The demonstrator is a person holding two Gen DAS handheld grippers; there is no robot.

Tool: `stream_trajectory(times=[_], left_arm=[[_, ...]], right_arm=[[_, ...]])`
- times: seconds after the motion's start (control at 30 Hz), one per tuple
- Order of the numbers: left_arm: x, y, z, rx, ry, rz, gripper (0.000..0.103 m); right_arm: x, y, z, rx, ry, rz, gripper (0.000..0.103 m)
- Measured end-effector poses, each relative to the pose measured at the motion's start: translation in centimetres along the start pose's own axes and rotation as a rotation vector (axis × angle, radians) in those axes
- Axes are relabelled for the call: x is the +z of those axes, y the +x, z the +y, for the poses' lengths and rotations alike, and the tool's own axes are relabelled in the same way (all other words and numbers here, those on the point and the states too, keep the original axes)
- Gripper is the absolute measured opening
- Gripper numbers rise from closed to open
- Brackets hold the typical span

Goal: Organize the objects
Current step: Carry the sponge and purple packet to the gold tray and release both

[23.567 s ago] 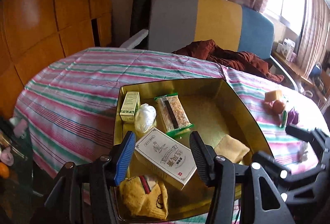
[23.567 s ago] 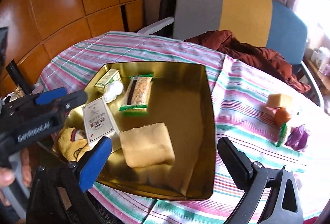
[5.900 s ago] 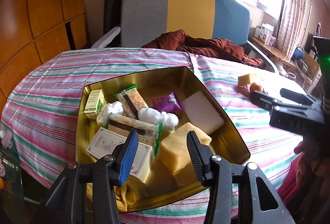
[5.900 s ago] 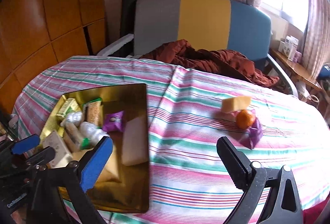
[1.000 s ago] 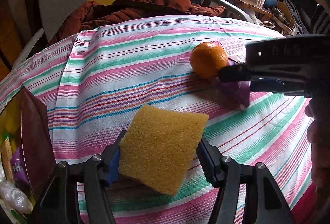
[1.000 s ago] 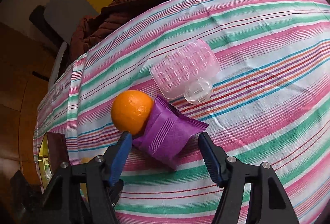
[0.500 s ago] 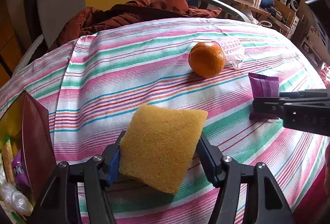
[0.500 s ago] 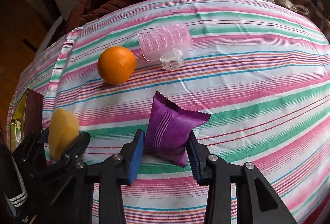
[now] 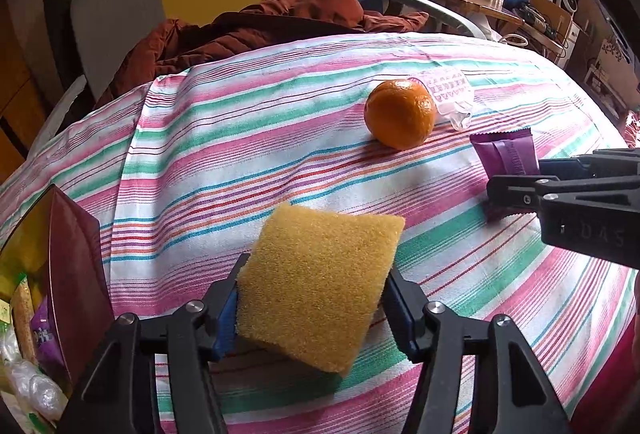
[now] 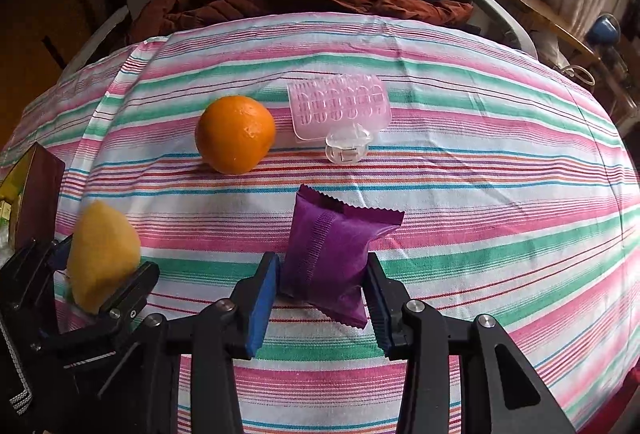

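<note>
Objects for the tin (image 9: 76, 258) are partly sorted: at the left edge of my left view I see several packets already inside it. On the striped cloth (image 10: 480, 194) I still have the orange (image 10: 235, 133) and the pink plastic clip case (image 10: 340, 112), both in the upper middle of the right view, near each other. My left gripper (image 9: 312, 298) is closing on the yellow sponge (image 9: 320, 282), whose sides the pads touch, at the lower centre. My right gripper (image 10: 320, 298) is clamped on the purple packet (image 10: 332, 254), lower centre of its view. The sponge looks porous and soft; the packet is glossy, crinkled, with zigzag ends. I judge both go to the tin next.
</note>
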State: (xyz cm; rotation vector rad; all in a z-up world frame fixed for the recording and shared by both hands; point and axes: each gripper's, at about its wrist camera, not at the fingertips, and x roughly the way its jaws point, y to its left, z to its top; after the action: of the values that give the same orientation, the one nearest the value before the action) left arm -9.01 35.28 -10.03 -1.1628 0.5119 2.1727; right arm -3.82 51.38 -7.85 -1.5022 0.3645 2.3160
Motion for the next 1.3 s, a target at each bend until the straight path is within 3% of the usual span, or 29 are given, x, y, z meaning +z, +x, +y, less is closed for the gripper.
stream_trajectory(times=[0.1, 0.4, 0.6, 1.07, 1.3], left_arm=[[0.1, -0.9, 0.3, 0.004, -0.018, -0.006, 0.054], [0.8, -8.5, -0.4, -0.034, 0.0, -0.172, 0.054], [-0.2, -12.3, 0.1, -0.014, 0.005, -0.22, 0.054], [-4.6, -16.5, 4.4, 0.04, -0.069, -0.235, 0.054], [-7.7, -17.8, 9.4, 0.033, -0.175, -0.217, 0.054]], right_arm=[[0.1, -0.5, -0.1, 0.003, 0.005, -0.026, 0.042], [0.2, -1.3, 0.8, 0.051, -0.015, -0.072, 0.042], [0.0, -1.6, 1.4, 0.066, -0.044, -0.09, 0.042], [-0.5, -1.1, 2.0, 0.024, -0.075, -0.082, 0.042], [-0.8, -0.7, 2.0, 0.031, -0.067, -0.055, 0.042]])
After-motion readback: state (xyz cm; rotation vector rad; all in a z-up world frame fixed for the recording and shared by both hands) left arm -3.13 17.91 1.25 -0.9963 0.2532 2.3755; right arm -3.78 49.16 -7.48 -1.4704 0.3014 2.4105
